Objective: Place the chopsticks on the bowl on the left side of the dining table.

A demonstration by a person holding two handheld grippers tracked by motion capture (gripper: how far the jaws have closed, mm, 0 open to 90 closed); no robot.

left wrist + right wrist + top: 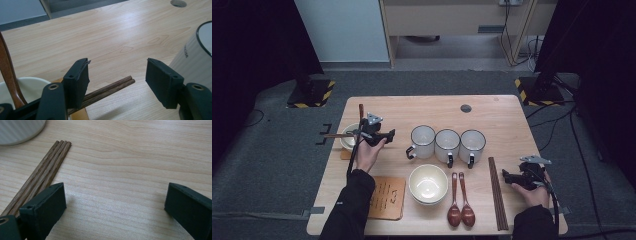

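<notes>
Light wood surface (492, 112), set for a meal, dark floor around it.

Left gripper (373, 131) jaws are seen spread wide in the left gripper view, nothing pressed between the pads. A pair of chopsticks (107, 92) lies below the gap, passing under the near pad, the far tips resting on the surface. In the high view that pair is laid across a small bowl (348, 137) at the left edge, with a spoon (8, 72) standing in it. A mug (197, 57) stands just beside the other pad.

Right gripper (524, 177) jaws are also open and empty, parked on bare wood beside a second bundle of chopsticks (42, 170).

Risks, as judged:
- Chopsticks bridged over the bowl rim are poorly seated; a brush from the withdrawing pad could roll them off or split the pair.
- Spoon handle is close to the left jaw; a snag could tip the bowl.
- Mug is near enough to be knocked by a sideways swing.
</notes>
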